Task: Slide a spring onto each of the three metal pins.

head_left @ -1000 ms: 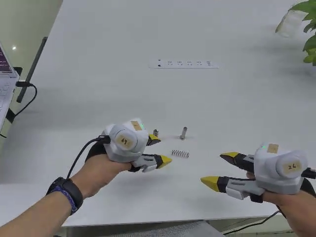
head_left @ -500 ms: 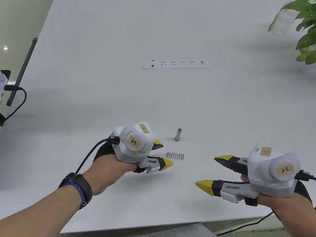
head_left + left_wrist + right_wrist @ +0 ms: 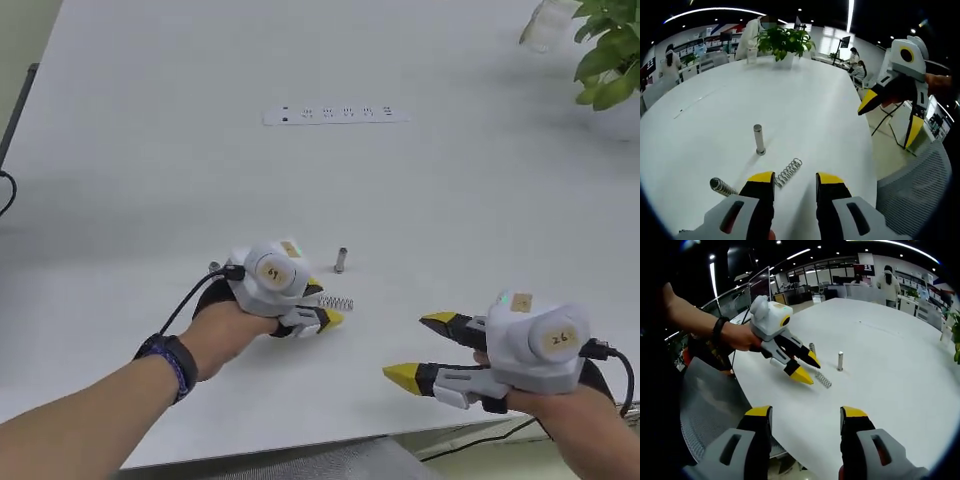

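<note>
bench (image 3: 450, 200): smooth, matt
pin (image 3: 341, 260): bare metal – polished
spring (image 3: 337, 302): shiny metal wire
left gripper (image 3: 808, 368): glossy plastic shell
right gripper (image 3: 417, 347): glossy plastic shell – matt tips

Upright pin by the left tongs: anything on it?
Nothing; the pin stands bare. A loose spring lies on the table beside it. A coiled piece is partly covered by the left tongs.

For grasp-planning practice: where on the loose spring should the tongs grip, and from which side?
Take the spring at its middle coils, from above with the left tongs, pinching across its width. It lies flat on the table; that leaves an end free for the pin.
</note>
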`<state>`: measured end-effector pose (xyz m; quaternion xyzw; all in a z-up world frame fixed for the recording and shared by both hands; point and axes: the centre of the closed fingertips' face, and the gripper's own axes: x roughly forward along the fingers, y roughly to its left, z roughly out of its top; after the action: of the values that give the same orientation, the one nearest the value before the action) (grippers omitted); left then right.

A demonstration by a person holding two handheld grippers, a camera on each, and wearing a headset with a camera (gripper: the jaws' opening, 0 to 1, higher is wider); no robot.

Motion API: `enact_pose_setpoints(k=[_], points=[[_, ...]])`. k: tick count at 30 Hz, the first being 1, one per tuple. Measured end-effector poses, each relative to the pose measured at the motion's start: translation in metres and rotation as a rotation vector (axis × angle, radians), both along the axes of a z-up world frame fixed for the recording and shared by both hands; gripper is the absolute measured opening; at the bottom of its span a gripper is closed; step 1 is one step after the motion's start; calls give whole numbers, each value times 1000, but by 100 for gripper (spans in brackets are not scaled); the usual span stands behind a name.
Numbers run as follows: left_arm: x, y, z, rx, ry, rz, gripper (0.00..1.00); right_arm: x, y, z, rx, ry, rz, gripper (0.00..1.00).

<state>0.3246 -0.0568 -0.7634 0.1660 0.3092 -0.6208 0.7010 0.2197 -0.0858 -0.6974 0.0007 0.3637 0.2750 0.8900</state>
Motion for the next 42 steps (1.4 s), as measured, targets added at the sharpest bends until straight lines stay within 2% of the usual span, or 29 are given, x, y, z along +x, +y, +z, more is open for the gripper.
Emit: enact_pose_setpoints(k=[4,7,12,17,18,19,21,24,25,27,29,31,35,42], points=[[0,-1,-7,17,8,-9,25,-2,-2,-1,0,5,-7,53],[0,-3,-13,26,37,2,25,-3,-3,-3,4,9,-13,53],[2,-3,-19,38,48,11,23,-2,-2,-4,6,15,-11,53],[2,-1,-24,63,37,13,17,0,0,-5,8,15,-10,52],[2,-1,-25,63,39,17,15,0,0,-5,8,15,-9,52],[2,-3,-23,49,55,34,14,1,1,-5,10,15,-10,52],[6,-4,-24,60,36,43,9,1,1,-5,12,17,-9,52],[7,-4,-26,72,31,44,3,0,2,-6,9,19,-7,52],[6,-3,-26,78,22,44,3,1,2,-5,12,16,-10,52],[2,-2,-25,72,51,44,3,1,1,-5,13,14,-14,52],[1,1,-25,82,35,38,3,1,0,-5,13,14,-16,52],[-2,3,-22,80,44,38,3,1,-1,-5,15,12,-18,52],[-4,8,-17,70,41,40,3,3,-1,-5,18,10,-21,52],[-14,24,-9,61,32,26,2,5,2,-8,23,10,-8,51]])
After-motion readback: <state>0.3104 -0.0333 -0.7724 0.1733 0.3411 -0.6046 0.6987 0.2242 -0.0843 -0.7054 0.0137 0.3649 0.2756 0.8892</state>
